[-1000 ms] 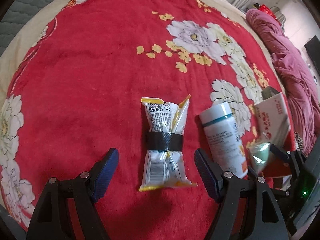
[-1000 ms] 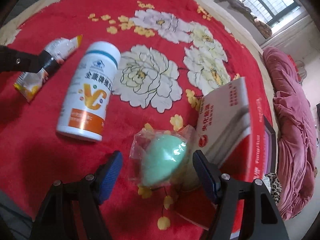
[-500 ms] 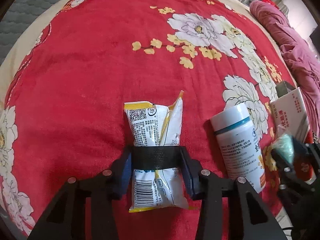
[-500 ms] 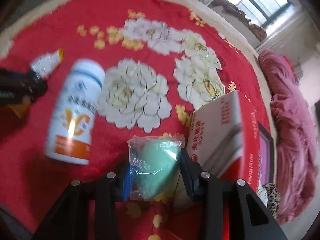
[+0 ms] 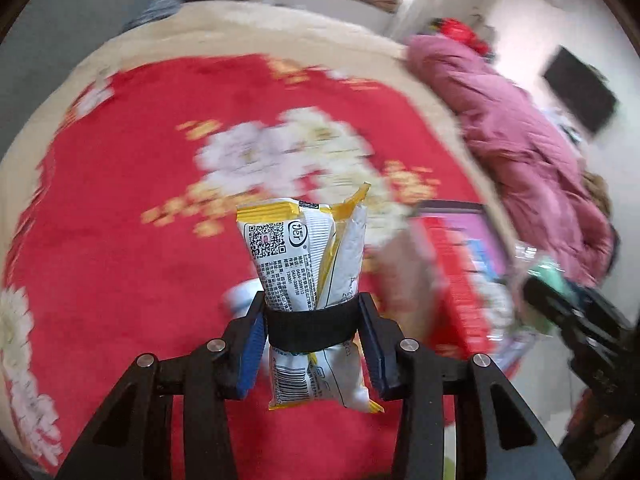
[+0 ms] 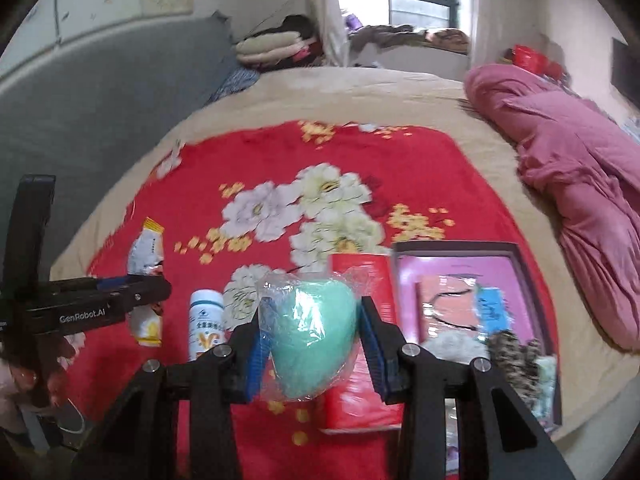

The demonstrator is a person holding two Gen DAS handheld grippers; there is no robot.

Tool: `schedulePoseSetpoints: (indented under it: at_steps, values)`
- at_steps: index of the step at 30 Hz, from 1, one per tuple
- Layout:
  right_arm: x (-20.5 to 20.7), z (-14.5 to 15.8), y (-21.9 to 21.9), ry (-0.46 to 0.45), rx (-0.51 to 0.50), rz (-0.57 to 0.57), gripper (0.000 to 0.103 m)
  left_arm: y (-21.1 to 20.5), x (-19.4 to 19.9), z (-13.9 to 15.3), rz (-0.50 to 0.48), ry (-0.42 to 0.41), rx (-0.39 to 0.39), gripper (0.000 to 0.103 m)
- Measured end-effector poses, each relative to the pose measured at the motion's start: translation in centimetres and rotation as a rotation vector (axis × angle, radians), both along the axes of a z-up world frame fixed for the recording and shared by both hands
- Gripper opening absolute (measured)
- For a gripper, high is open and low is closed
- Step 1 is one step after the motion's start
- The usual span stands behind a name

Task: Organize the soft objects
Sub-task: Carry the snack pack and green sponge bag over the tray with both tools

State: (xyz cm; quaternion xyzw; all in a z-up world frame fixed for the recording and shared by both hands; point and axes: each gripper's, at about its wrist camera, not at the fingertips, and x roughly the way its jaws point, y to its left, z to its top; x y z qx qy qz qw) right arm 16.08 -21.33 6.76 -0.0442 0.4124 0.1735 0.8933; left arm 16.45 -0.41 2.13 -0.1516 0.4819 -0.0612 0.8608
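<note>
My left gripper (image 5: 314,354) is shut on a white and yellow snack packet (image 5: 308,264) with a black band round its middle, held up above the red flowered blanket (image 5: 120,200). The same snack packet (image 6: 146,280) and left gripper (image 6: 132,296) show at the left of the right wrist view. My right gripper (image 6: 312,354) is shut on a mint-green sponge in a clear wrapper (image 6: 314,328), also lifted off the bed. That green sponge (image 5: 548,276) appears at the right edge of the left wrist view, blurred.
A white bottle with an orange label (image 6: 206,326) lies on the blanket. A red box (image 6: 360,280) stands beside an open purple tray (image 6: 516,256) holding several soft items. A pink quilt (image 6: 568,168) lies at the right, a grey headboard (image 6: 100,108) at the left.
Both grippers closed on their objects, the left on the snack packet and the right on the green sponge, then both rose off the blanket with them.
</note>
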Motion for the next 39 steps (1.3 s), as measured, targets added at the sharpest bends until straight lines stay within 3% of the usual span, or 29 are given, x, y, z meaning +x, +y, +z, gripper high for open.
schedulePoseSetpoints:
  at_steps: [5,10,19,32,39]
  values:
    - [0.2,1.2,-7.3,-0.002,0.089,-0.136,0.042,-8.3,1.3,2.6,-0.156,-0.025,-0.036,0.045]
    - [0.6,1.1,-14.8,0.009,0.121,-0.265,0.042,-17.4,2.3,3.1,-0.308,-0.015,-0.021,0.045]
    - [1.4,-2.7,-24.3,0.096,0.160,-0.402,0.042,-27.9,3.3,-1.3,-0.451,0.090,0.084,0.045]
    - [3.7,-10.5,-26.8,0.223,0.066,-0.451,0.044,-30.8,5.3,-5.8,-0.460,0.192,0.135,0.045]
    - [4.8,-11.5,-27.3,0.212,0.095,-0.444,0.044,-30.7,6.0,-6.7,-0.442,0.210,0.140,0.045]
